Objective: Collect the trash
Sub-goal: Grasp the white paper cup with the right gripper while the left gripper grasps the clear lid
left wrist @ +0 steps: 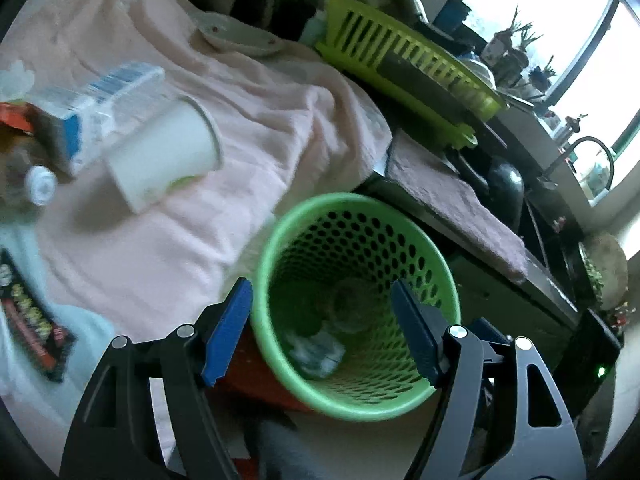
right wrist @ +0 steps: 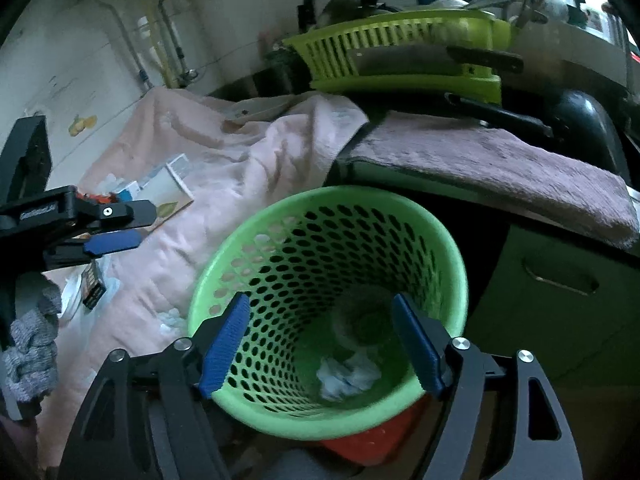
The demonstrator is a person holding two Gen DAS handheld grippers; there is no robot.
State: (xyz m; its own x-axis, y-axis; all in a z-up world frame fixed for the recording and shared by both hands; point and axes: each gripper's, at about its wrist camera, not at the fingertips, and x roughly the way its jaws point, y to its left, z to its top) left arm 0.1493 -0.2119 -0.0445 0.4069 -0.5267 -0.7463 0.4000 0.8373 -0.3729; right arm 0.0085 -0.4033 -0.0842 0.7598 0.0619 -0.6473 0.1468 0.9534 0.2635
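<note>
The perforated green bin is smooth matt plastic, with crumpled paper inside. The pink blanket is soft cloth; the far rack is glossy plastic.

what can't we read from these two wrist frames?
- Round pale item at the bottom of the green perforated plastic bin: blurred in both wrist views.
- Blue-and-white carton and small white bottle cap: motion blur hides print, left wrist view.
- Dark packet on the pink cloth: cut off by the fisheye edge.
- Left hand-held gripper: seen side-on in the right wrist view.
</note>
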